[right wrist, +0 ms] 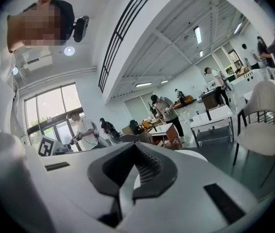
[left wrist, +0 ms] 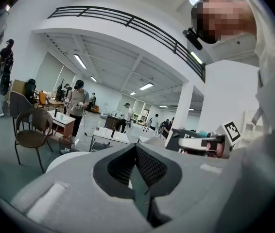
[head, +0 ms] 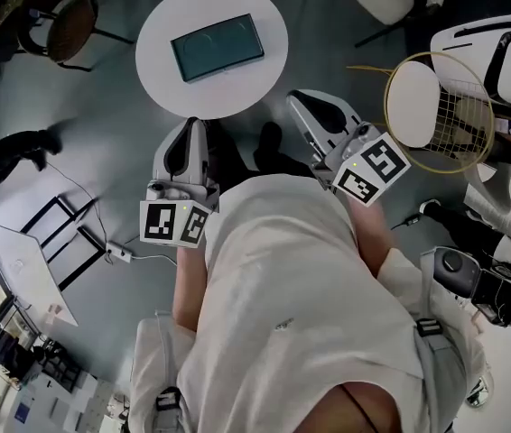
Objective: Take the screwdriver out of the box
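Both hands were held close to the torso, left gripper [head: 192, 126] and right gripper [head: 297, 103] roughly level, pointed at the round tabletop [head: 161, 25]. Left fingers [left wrist: 149, 165] were together with nothing between them, and right fingers [right wrist: 147, 166] were together too, empty. Box [head: 217, 47] lay mid-tabletop, ahead of both fingertips and well apart from them, bare rim all round. Screwdriver couldn't be seen. Open floor [head: 120, 124] ran from the fingers to the tabletop edge. Racket [head: 436, 111] lay right of the right fingers.
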`<act>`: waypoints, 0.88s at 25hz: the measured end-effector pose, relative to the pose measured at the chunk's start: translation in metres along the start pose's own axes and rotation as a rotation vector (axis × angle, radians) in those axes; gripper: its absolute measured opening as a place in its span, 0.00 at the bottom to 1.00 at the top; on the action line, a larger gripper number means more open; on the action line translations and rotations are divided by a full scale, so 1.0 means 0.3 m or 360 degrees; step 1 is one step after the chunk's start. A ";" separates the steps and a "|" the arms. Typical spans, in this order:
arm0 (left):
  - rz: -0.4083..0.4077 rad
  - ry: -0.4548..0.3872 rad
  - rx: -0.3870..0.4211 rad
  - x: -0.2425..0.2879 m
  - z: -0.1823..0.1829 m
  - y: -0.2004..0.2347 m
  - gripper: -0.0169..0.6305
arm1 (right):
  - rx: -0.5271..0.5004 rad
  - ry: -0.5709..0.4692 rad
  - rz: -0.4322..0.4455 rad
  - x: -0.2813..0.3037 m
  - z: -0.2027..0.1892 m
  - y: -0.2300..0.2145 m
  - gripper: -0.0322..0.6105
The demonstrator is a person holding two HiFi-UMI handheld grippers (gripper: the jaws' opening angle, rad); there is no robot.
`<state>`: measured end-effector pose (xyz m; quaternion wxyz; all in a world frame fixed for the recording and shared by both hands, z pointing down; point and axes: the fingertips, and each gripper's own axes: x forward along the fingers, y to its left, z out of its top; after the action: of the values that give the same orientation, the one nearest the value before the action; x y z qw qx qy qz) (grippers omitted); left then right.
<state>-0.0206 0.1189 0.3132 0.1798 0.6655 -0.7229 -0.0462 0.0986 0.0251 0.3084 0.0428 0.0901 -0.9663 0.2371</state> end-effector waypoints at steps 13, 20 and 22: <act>0.0048 0.0049 0.0031 -0.042 -0.021 0.015 0.04 | 0.0126 0.0097 -0.0094 0.026 -0.075 -0.040 0.06; 0.0030 0.0103 0.0036 -0.038 -0.004 0.118 0.04 | 0.0147 0.0195 -0.0145 0.140 -0.112 -0.022 0.06; 0.0011 0.0115 0.0026 -0.020 0.003 0.151 0.04 | 0.0123 0.0222 -0.0152 0.172 -0.114 -0.004 0.06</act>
<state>-0.0634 0.1296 0.3249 0.2006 0.6658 -0.7184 -0.0155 0.0495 0.0321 0.3458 0.1177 0.1208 -0.9457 0.2778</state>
